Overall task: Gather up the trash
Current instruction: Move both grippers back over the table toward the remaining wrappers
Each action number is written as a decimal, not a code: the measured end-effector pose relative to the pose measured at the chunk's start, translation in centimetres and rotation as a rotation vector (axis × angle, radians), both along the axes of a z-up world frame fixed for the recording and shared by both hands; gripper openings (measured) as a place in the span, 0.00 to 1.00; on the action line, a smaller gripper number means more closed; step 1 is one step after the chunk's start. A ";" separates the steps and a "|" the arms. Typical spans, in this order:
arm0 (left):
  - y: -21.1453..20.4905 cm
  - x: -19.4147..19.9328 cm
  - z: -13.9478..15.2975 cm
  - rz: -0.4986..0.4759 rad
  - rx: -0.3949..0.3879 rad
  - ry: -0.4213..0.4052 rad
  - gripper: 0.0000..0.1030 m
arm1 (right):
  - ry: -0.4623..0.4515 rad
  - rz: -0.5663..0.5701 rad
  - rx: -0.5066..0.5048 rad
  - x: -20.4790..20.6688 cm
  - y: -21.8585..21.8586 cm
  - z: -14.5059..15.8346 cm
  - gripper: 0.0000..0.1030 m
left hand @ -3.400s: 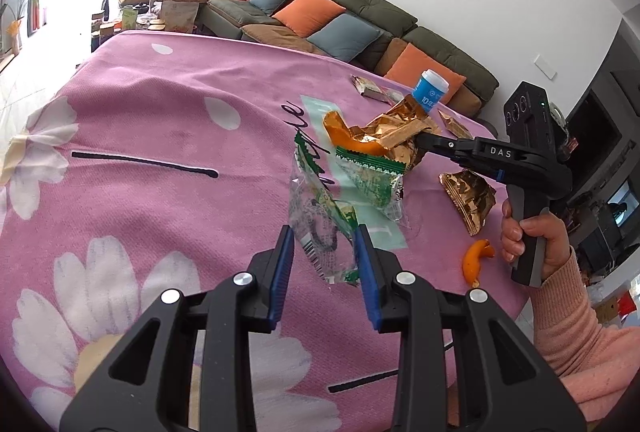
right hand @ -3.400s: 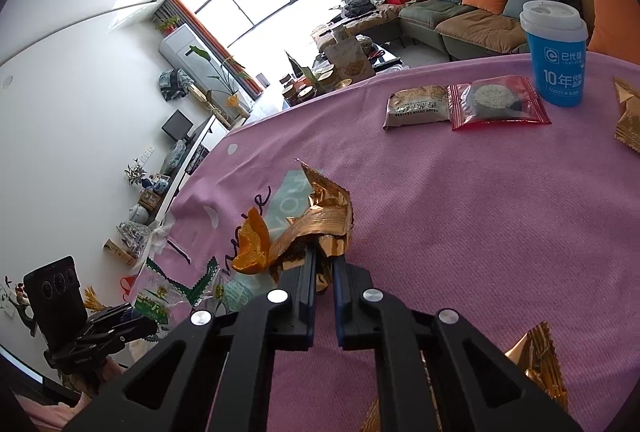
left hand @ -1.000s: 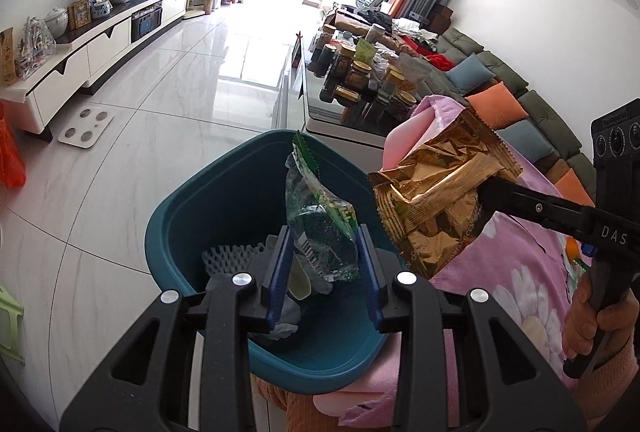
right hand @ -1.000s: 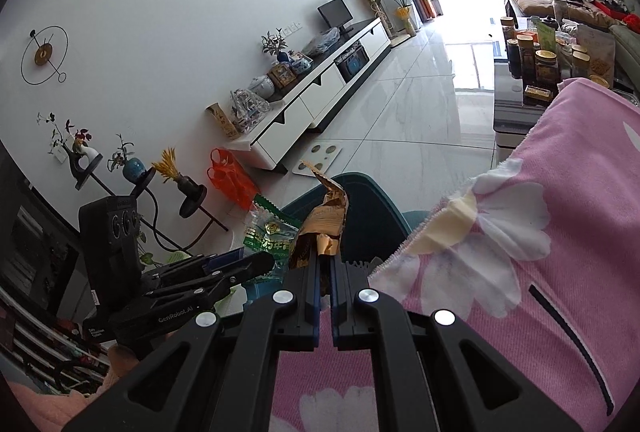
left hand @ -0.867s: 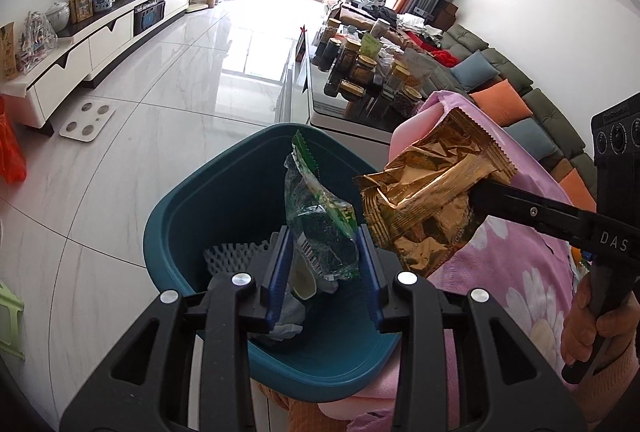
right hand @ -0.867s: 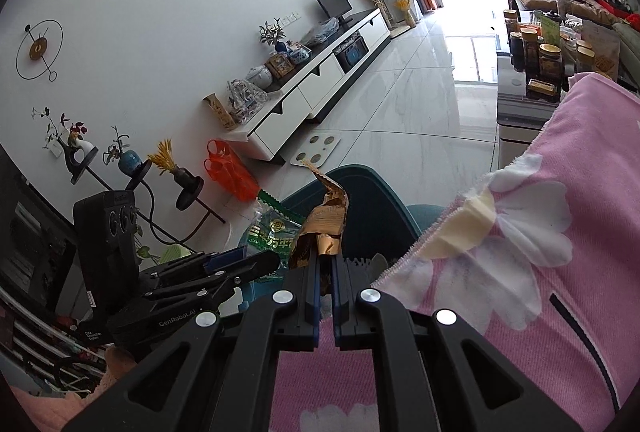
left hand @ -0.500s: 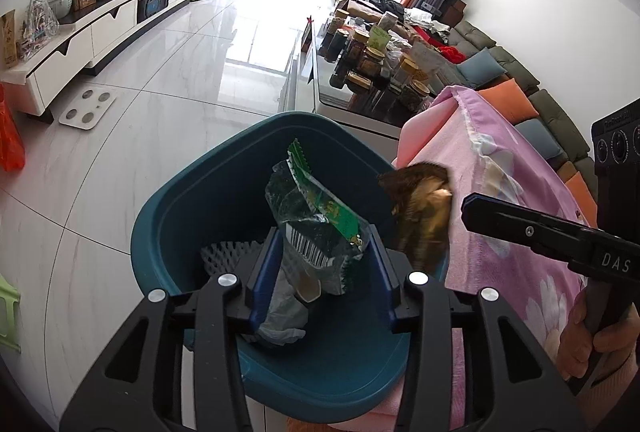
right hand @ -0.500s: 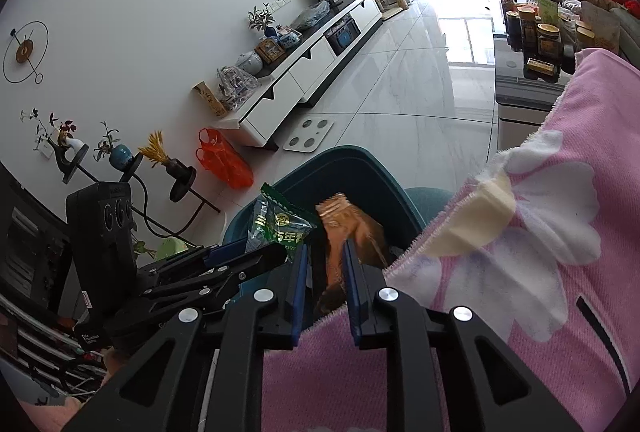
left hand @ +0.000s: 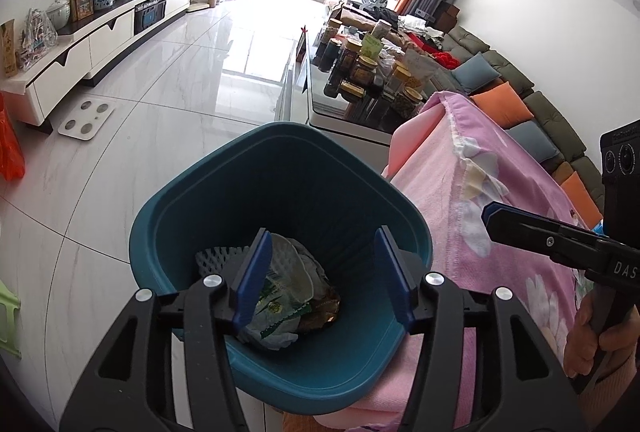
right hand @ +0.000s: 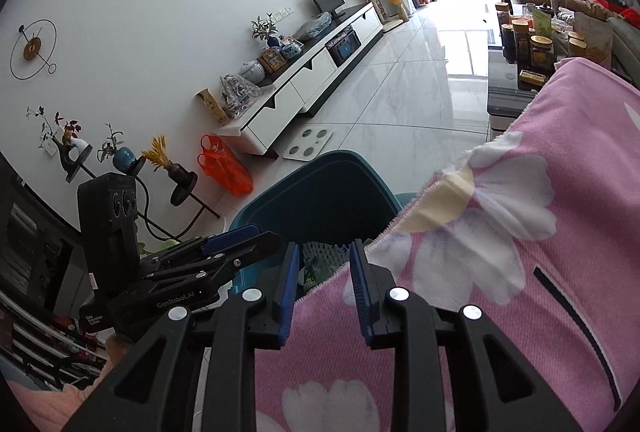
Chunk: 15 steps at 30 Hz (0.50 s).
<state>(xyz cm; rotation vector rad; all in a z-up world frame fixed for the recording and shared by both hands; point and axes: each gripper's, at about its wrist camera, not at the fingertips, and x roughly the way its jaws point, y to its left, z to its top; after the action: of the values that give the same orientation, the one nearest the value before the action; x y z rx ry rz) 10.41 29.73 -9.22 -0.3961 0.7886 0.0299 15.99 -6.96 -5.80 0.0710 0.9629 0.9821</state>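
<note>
A teal trash bin [left hand: 224, 192] stands on the floor beside the pink flowered tablecloth [left hand: 488, 200]. Inside it lie the green snack wrapper [left hand: 280, 302], the gold wrapper [left hand: 324, 306] and white foam netting [left hand: 212, 256]. My left gripper [left hand: 322, 278] is open and empty right above the bin's mouth. My right gripper [right hand: 324, 286] is open and empty over the table edge, with the bin [right hand: 320, 188] just beyond its fingertips. It also shows from the side in the left wrist view [left hand: 492, 218].
White tiled floor [left hand: 160, 120] surrounds the bin. A white TV cabinet [left hand: 100, 36] runs along the left wall, with a scale [left hand: 86, 114] and an orange bag [right hand: 224, 166] nearby. A low table of jars [left hand: 360, 72] and a sofa [left hand: 520, 104] lie beyond.
Both grippers carried wrappers from the table to the bin, then opened. The green and gold wrappers dropped into the bin.
</note>
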 end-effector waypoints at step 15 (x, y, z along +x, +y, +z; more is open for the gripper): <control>-11.4 -1.6 4.9 -0.288 0.030 -0.152 0.62 | -0.130 -0.131 0.020 -3.9 -10.7 2.5 0.32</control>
<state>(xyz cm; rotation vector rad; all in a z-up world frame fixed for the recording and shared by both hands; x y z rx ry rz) 8.80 18.33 -4.30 -0.2497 0.6880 -0.2546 12.12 -17.67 -3.28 0.0852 0.8189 0.8652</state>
